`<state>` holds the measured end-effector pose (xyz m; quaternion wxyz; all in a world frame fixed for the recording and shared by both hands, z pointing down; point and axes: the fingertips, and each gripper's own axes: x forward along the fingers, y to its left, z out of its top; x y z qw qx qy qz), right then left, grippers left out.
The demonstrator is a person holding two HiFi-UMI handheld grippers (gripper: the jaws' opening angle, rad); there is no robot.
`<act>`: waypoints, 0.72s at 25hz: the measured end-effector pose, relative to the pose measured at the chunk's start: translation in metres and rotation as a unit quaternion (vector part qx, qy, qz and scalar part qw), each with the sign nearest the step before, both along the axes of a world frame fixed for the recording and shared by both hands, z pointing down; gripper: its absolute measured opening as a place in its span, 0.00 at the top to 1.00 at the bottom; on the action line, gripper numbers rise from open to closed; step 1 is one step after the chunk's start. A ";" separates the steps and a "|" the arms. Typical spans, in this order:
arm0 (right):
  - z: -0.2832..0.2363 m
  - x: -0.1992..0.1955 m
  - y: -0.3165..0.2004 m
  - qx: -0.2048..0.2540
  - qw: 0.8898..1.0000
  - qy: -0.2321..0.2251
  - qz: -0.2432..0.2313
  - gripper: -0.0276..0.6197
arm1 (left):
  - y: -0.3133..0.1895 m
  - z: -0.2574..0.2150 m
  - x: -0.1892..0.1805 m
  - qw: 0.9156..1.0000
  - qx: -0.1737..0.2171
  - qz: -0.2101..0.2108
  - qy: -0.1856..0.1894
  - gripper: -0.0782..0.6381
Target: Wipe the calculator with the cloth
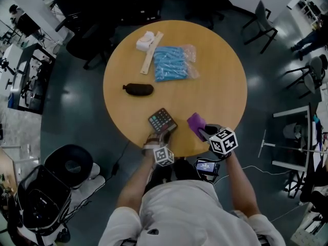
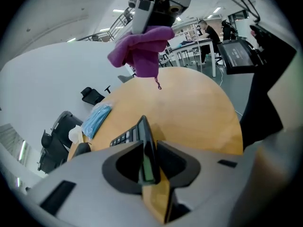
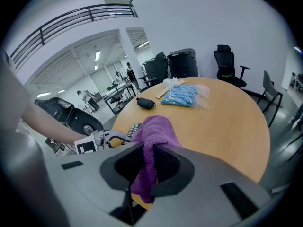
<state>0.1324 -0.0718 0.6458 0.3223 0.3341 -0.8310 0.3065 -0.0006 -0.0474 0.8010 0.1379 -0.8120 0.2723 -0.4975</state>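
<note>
The dark calculator (image 1: 162,120) rests near the front edge of the round wooden table (image 1: 220,86). My left gripper (image 1: 159,137) is at its near end. In the left gripper view the calculator (image 2: 128,135) stands edge-on between the jaws of this gripper (image 2: 149,161), which look slightly apart from it. The purple cloth (image 1: 196,123) hangs just right of the calculator, with my right gripper (image 1: 207,134) shut on it. The right gripper view has the cloth (image 3: 154,131) bunched between the pads of that gripper (image 3: 149,167). From the left gripper view, the cloth (image 2: 142,48) dangles above the table.
A blue plastic-wrapped packet (image 1: 171,63), a wooden ruler (image 1: 152,52), a white bundle (image 1: 145,41) and a black pouch (image 1: 138,89) lie farther back on the table. A small screen device (image 1: 206,166) sits below the table's front edge. Chairs and desks stand around.
</note>
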 end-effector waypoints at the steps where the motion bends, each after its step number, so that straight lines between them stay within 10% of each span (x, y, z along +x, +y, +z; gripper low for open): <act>1: 0.000 0.000 0.000 0.000 1.000 0.000 0.000 0.86 | 0.001 0.001 0.000 1.000 -0.002 0.001 -0.003 0.77; 9: -0.003 -0.007 -0.003 0.006 1.000 -0.005 -0.003 0.86 | 0.009 -0.028 -0.008 0.999 0.004 -0.024 0.022 0.74; 18: 0.002 0.004 -0.030 0.019 1.000 0.005 0.020 0.86 | 0.010 -0.164 -0.014 0.972 0.044 -0.084 0.214 0.87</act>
